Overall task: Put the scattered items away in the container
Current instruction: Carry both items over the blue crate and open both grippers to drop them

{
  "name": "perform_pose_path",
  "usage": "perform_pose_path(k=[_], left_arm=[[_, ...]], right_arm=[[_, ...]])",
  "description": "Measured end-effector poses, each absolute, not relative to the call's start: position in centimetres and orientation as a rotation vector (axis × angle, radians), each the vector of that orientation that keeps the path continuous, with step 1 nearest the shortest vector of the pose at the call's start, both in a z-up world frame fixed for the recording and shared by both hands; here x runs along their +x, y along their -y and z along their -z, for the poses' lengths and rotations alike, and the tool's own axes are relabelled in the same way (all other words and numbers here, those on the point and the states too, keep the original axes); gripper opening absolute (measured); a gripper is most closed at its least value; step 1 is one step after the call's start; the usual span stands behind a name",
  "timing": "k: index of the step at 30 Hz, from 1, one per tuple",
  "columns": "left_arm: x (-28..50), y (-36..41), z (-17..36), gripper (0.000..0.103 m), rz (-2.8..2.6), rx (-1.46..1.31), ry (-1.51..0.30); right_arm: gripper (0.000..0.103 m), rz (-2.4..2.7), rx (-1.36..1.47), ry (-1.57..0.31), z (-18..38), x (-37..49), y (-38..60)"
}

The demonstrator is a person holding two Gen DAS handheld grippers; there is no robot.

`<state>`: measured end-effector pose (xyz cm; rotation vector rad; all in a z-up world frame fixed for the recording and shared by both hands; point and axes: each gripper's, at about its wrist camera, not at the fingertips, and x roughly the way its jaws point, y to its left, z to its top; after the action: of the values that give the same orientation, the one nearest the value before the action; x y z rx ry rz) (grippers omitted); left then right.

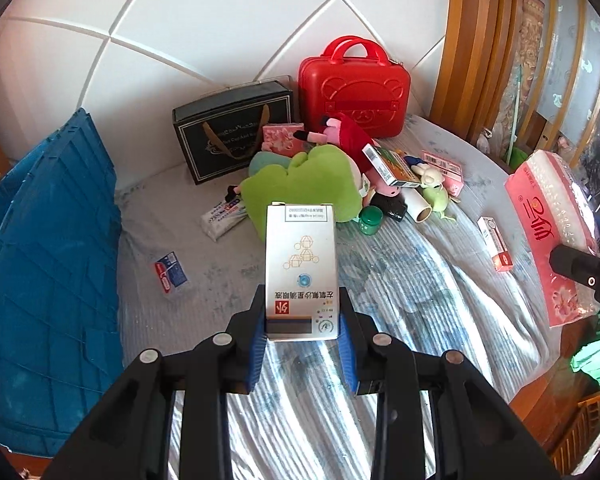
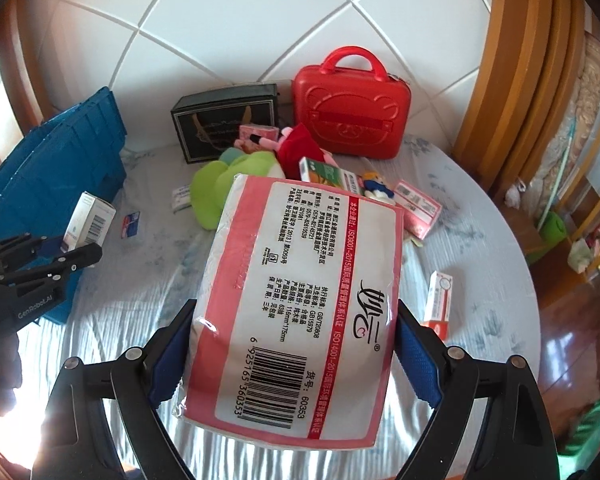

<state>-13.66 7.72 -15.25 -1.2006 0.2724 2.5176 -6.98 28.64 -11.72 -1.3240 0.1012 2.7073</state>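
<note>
Left wrist view shows your left hand-held gripper (image 1: 302,312) closed on a white box (image 1: 301,268). The blue pads (image 1: 257,354) press on both sides of its lower end, and the box stands up above the bed (image 1: 400,272), with its printed text upside down to the camera. The blue crate (image 1: 48,264) is on the left side of the bed, close to this gripper.

Your right hand-held gripper (image 2: 296,344) is closed on a pink tissue pack (image 2: 300,300). Its jaws are wide apart because the pack is broad, and the barcode side faces the camera. In the left wrist view the same pack is at the right edge, held above the bed.

Behind both grippers, near the white wall, you see a red case (image 1: 354,90) and a black bag (image 1: 232,132) beside it. In front of them is a pile: a green plush (image 1: 300,188), a pink doll (image 1: 348,140), an orange-green box (image 1: 390,164), a green jar (image 1: 370,220) and a paper roll (image 1: 418,206). A toothpaste box (image 1: 224,220) lies left of the plush, a small blue card (image 1: 170,276) lies nearer the crate, and a red-white box (image 1: 496,244) lies apart on the right side.
</note>
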Motion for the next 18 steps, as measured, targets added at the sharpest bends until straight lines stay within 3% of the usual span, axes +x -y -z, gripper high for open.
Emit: perform_pose_path(k=[18], left_arm=[[-12.9, 9.1, 9.2, 0.03, -2.677, -1.051, -0.191]], right_arm=[[0.09, -2.869, -1.24, 0.036, 6.9, -10.2, -11.9]])
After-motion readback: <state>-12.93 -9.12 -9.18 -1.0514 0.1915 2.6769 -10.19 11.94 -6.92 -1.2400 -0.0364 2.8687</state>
